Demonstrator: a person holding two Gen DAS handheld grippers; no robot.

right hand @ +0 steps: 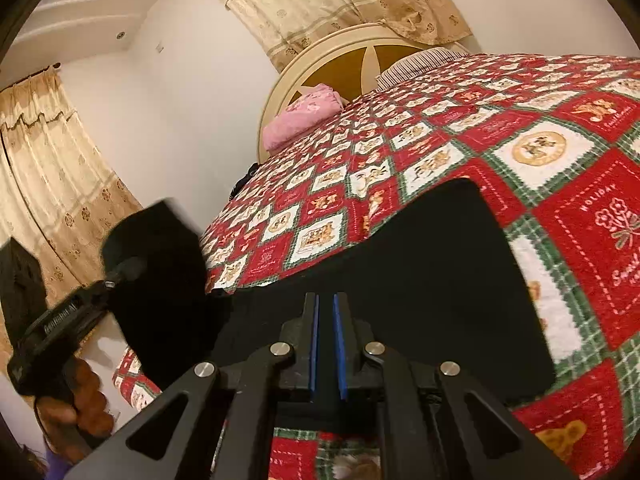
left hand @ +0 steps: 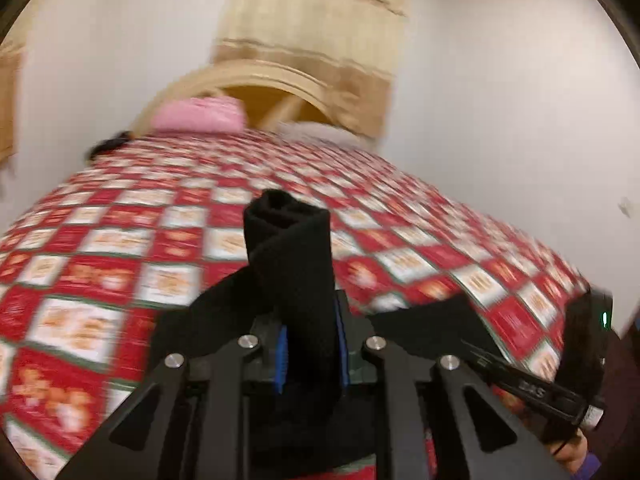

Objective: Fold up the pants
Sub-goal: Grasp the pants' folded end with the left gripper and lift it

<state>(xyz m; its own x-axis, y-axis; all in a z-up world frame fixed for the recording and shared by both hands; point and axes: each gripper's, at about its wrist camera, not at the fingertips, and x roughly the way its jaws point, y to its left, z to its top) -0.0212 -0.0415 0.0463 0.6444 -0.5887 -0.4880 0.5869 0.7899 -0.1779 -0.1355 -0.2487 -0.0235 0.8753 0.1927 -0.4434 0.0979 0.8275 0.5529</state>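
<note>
The black pants (right hand: 432, 280) lie on the bed with the red and white checked quilt (right hand: 520, 140). My left gripper (left hand: 310, 344) is shut on a bunched, twisted part of the pants (left hand: 288, 248), held up above the quilt; it shows in the right wrist view (right hand: 120, 276) at the left with cloth hanging from it. My right gripper (right hand: 325, 320) is shut on the near edge of the pants, which lie flat in front of it. It shows in the left wrist view (left hand: 576, 340) at the right edge.
A pink pillow (right hand: 300, 118) and a striped pillow (right hand: 420, 62) lie by the round cream headboard (right hand: 316, 64). Beige curtains (right hand: 52, 184) hang on the white walls. A dark item (left hand: 108, 146) lies at the bed's far left edge.
</note>
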